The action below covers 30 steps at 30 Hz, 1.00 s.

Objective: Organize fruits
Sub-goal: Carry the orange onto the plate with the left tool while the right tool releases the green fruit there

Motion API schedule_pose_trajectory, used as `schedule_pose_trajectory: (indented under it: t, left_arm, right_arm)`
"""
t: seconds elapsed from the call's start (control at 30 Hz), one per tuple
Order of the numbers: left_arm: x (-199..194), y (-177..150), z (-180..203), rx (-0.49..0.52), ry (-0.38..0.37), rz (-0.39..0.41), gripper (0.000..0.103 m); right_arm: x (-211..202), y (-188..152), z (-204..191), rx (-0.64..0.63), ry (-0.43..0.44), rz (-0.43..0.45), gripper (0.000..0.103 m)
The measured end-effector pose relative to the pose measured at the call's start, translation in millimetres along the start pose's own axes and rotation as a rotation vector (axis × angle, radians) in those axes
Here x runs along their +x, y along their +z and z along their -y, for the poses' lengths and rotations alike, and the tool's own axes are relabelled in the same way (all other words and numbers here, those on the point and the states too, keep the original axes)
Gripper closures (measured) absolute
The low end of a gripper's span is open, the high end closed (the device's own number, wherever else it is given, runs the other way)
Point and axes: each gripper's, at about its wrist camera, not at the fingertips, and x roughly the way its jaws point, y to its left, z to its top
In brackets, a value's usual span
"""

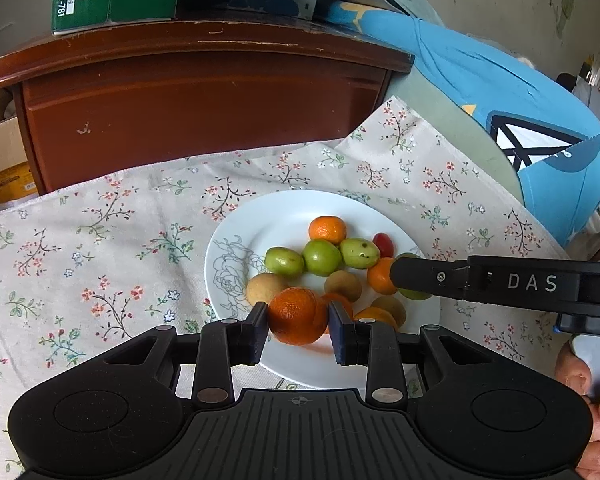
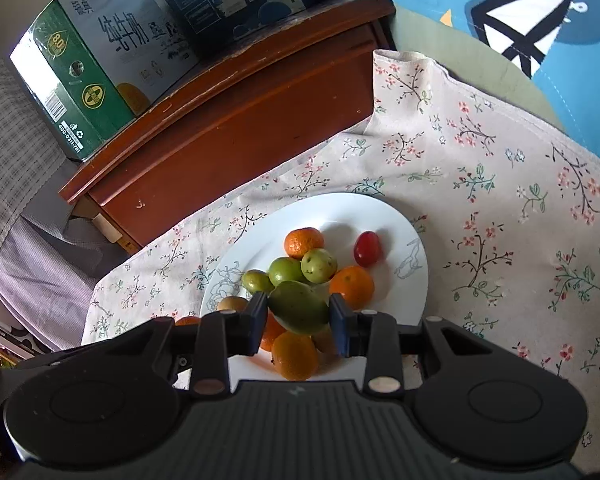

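Support surface: floral cloth with one plate.
A pale tablecloth (image 1: 100, 248) printed with small flower sprigs covers the surface, creased and rumpled along its far edge beside a brown wooden cabinet (image 1: 204, 112). A white plate (image 1: 260, 216) with a grey line-drawn flower rests directly on the cloth.

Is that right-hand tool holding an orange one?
No, the right gripper is clamped on a green fruit above the white plate.
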Motion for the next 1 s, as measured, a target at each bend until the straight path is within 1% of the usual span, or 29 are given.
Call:
schedule_pose_trajectory:
  t: [0.3,0.37,0.53,0.57,0.6,0.67,0.73,0.8,0.87,1.0]
  left_arm:
    - [10,0,4,-0.001,-0.012,-0.016,0.074]
    - [10,1,5,-0.003,-0.007,-0.006,0.072]
    - [7,5,6,-0.006,-0.008,0.006,0.070]
    - [6,6,7,-0.005,-0.004,0.009,0.065]
    - [5,6,8,-0.002,0.004,0.015,0.061]
    - [2,7,9,0.005,0.029,0.026,0.044]
    - [-1,8,9,0.004,0.050,0.036,0.037]
    - [-3,10,9,0.007,0.060,0.032,0.037]
    - [-4,10,10,0.013,0.079,0.021,0.034]
    - [-9,9,10,0.019,0.115,0.010,0.030]
  right_arm:
    - [14,4,7,0.041,-0.013,0.001,0.069]
    - [15,5,8,0.052,-0.005,-0.002,0.067]
    - [11,6,6,0.039,-0.008,0.022,0.067]
    - [11,7,5,0.038,-0.006,0.023,0.067]
    - [10,7,5,0.037,-0.005,0.023,0.067]
    - [9,8,3,0.030,-0.009,0.025,0.066]
    - [8,9,1,0.017,-0.020,0.030,0.065]
    - [5,10,-1,0.003,-0.033,0.038,0.062]
    - [2,11,-3,-0.008,-0.051,0.040,0.060]
    - [-6,11,-6,-0.012,-0.079,0.033,0.058]
